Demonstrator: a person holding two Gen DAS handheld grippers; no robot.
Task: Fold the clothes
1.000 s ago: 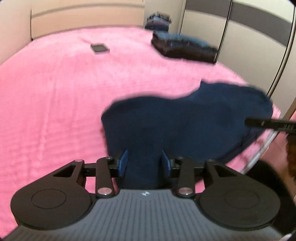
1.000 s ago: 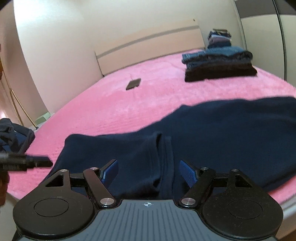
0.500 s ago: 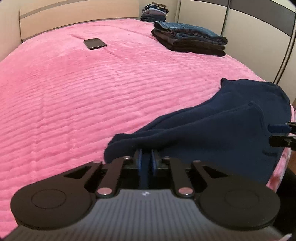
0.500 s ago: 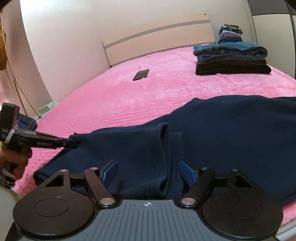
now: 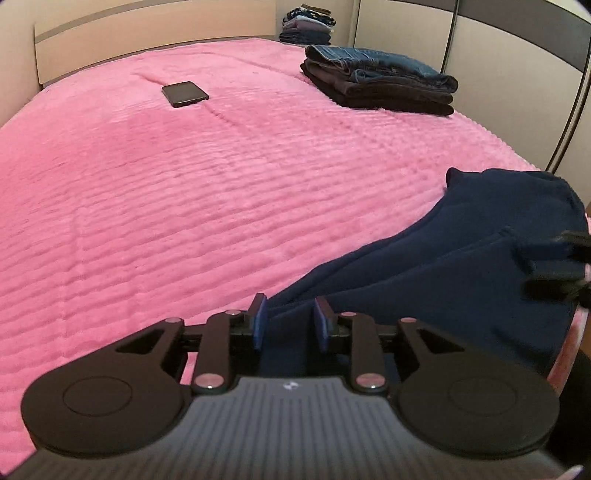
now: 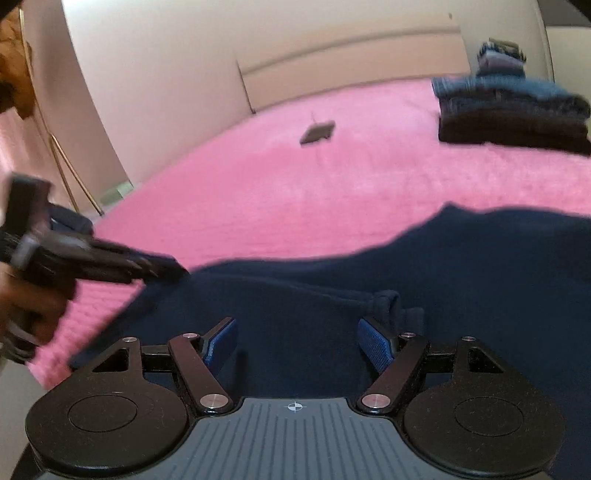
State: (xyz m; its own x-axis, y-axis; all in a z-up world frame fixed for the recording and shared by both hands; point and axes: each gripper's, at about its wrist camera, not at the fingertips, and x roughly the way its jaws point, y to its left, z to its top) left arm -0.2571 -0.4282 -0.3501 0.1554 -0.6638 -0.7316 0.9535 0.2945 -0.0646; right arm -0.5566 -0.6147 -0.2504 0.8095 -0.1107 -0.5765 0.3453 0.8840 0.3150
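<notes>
A dark navy garment point(image 5: 461, 277) lies rumpled at the near right edge of the pink bed point(image 5: 184, 203). My left gripper point(image 5: 288, 314) sits low at the garment's left end. Its jaws are opening, and a fold of cloth lies between the blue pads without being pressed. In the right wrist view my right gripper point(image 6: 297, 339) stands open wide over the garment point(image 6: 443, 277), a bunched fold just beyond its right pad. The left gripper point(image 6: 159, 267), held by a hand point(image 6: 29, 306), touches the cloth's left edge there. The right gripper's tips point(image 5: 554, 266) show blurred at the left view's right edge.
A dark phone point(image 5: 184, 94) lies on the far middle of the bed. A stack of folded jeans point(image 5: 380, 81) sits at the far right, and a second pile of clothes point(image 5: 306, 22) lies behind it. Wardrobe doors point(image 5: 517, 55) line the right side.
My left gripper was shut on the garment's edge half a second ago; its pads now stand apart. The right wrist view has swung and blurred, and the bunched fold has shifted right.
</notes>
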